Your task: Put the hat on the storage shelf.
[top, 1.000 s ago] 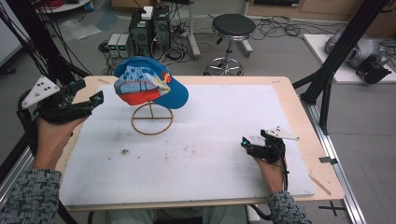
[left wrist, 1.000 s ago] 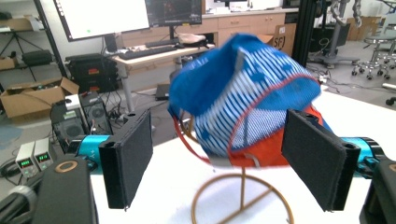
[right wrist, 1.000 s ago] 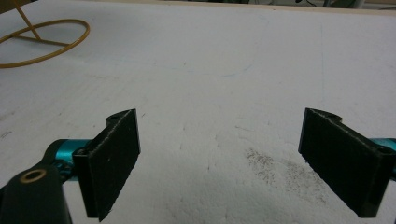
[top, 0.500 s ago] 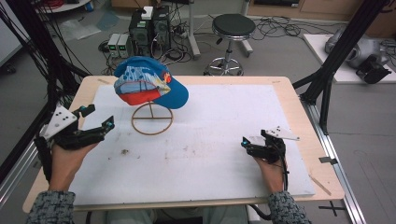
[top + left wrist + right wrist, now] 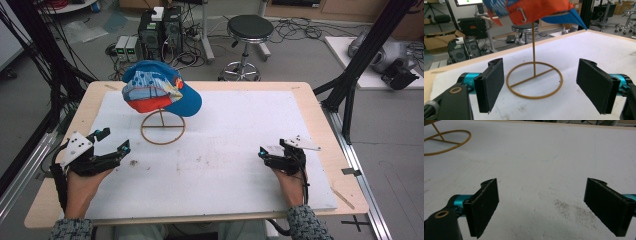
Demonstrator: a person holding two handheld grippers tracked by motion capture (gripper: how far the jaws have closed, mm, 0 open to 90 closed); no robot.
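Overhead, fabric cap on wire stand

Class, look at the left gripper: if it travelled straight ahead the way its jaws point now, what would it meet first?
Probably the gold wire stand: the left gripper, jaws open, faces its ring base and upright post. The cap sits higher, likely above that line, though depth is uncertain.

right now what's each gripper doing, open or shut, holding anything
Left gripper: open, holding nothing, aimed at the wire hat stand under the cap.
Right gripper: open, holding nothing, over the white mat.
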